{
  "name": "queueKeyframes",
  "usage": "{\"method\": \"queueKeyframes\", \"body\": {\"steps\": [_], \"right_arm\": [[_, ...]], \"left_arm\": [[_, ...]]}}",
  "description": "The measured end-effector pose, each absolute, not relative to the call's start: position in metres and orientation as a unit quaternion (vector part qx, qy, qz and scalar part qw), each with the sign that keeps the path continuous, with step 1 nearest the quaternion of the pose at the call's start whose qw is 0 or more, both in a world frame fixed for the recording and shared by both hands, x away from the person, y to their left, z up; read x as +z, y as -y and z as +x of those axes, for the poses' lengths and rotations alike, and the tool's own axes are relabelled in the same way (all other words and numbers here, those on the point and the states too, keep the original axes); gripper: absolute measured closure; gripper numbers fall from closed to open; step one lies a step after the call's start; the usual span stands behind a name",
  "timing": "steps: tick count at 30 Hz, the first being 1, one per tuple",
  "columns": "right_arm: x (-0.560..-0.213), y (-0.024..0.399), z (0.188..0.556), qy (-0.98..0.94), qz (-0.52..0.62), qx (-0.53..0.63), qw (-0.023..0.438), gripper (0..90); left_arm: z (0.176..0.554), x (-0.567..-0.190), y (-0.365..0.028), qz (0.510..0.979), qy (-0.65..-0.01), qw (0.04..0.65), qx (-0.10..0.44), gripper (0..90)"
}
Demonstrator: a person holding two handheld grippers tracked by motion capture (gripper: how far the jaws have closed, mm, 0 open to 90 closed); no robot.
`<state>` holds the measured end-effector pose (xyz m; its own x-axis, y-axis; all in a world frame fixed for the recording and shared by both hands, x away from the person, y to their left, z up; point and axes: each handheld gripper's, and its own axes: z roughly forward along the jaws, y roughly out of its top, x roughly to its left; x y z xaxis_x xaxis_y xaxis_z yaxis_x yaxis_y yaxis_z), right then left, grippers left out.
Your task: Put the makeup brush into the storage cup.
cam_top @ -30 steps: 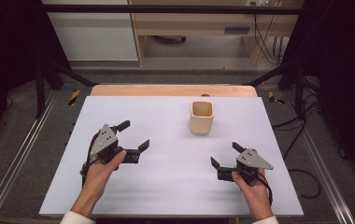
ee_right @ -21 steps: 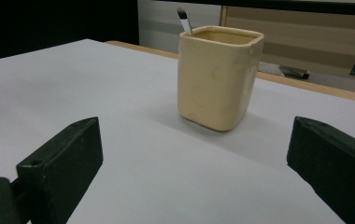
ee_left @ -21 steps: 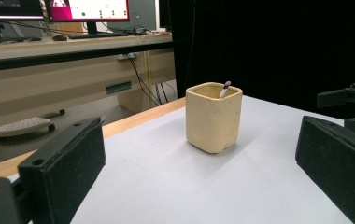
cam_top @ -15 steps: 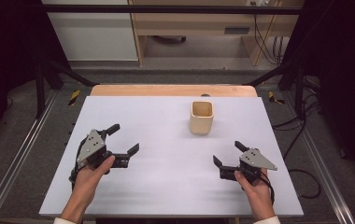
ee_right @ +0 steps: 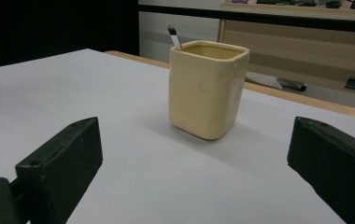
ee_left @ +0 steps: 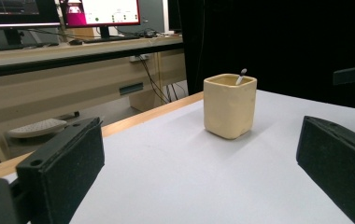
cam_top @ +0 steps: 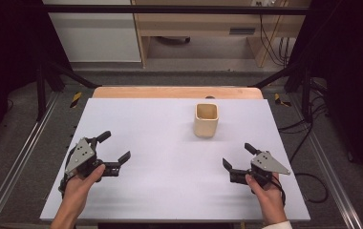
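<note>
High view, looking down on your side: a white rectangular table [cam_top: 170, 143] with a bare wooden strip along its far edge. Your left hand [cam_top: 77, 191] holds the left gripper [cam_top: 115, 150] near the table's front left corner, its two black jaws spread wide apart with nothing between them. Your right hand [cam_top: 268, 198] holds the right gripper [cam_top: 237, 157] near the front right corner, its jaws likewise spread wide and empty. Both grippers sit low over the table; whether they touch it cannot be told.

A cream-coloured square cup with rounded corners [cam_top: 206, 120] stands upright toward the far side of the table, right of centre, well apart from both grippers. It is nearer to your right gripper than to your left.

Left gripper view: the cup [ee_left: 229, 106] stands ahead between the two black jaws, and a thin white stick with a grey tip [ee_left: 241, 76] pokes above its rim.

Right gripper view: the cup [ee_right: 206, 88] stands ahead between the jaws, and the stick [ee_right: 173, 35] leans out at the rim's far corner.
</note>
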<state>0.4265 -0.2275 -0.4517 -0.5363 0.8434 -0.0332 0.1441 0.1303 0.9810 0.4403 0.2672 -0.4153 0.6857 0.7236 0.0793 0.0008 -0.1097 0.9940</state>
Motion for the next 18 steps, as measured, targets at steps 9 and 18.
{"method": "queueKeyframes", "body": {"steps": [9,18], "right_arm": [[-0.452,0.238,0.427,-0.682,0.361,0.549,0.32,3.4],[-0.453,0.243,0.426,-0.68,0.362,0.549,0.323,3.1]], "left_arm": [[0.435,-0.421,-0.284,0.681,-0.268,0.61,0.305,0.5],[0.431,-0.429,-0.295,0.675,-0.274,0.607,0.317,0.5]]}}
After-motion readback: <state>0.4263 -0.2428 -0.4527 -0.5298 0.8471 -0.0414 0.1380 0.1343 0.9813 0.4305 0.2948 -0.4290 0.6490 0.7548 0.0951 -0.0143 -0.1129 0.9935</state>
